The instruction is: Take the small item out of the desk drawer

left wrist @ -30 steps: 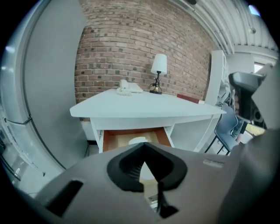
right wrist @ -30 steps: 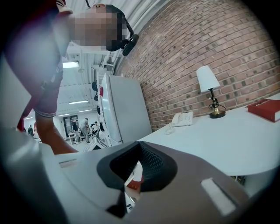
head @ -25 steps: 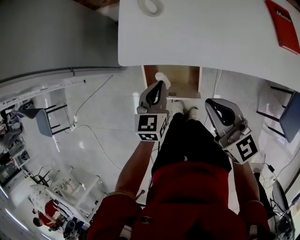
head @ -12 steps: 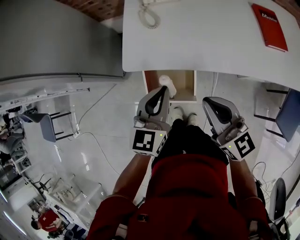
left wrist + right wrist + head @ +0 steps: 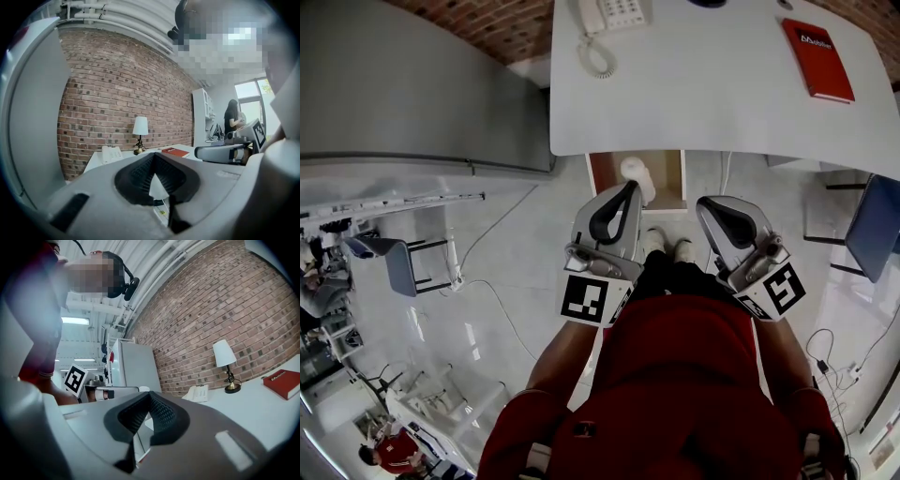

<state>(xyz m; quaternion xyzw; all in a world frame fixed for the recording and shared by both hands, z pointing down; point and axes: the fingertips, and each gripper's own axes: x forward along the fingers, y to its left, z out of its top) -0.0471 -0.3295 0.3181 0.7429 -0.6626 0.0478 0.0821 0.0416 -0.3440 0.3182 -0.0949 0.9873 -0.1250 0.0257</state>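
Observation:
In the head view the desk drawer [image 5: 667, 174] stands open under the front edge of the white desk [image 5: 722, 94], showing its wooden inside. My left gripper [image 5: 629, 189] is raised in front of it, shut on a small white item [image 5: 636, 172] at its tip. That item also peeks past the left gripper's end in the right gripper view [image 5: 142, 389]. In the left gripper view the left gripper [image 5: 153, 155] has its jaws together and points roughly level over the desk top. My right gripper [image 5: 706, 202] hovers beside it at the right, shut and empty, seen also in its own view [image 5: 150, 395].
On the desk are a white telephone [image 5: 614, 13], a red book [image 5: 818, 47] and a table lamp [image 5: 139, 133] against the brick wall. A grey cabinet [image 5: 422, 84] stands left of the desk. Chairs stand on the floor at left [image 5: 394, 262] and right [image 5: 877, 225]; a cable trails across the tiles.
Both grippers have come up, the left one more, carrying the white item up in front of the drawer. The head view has tipped up, showing more of the desk top.

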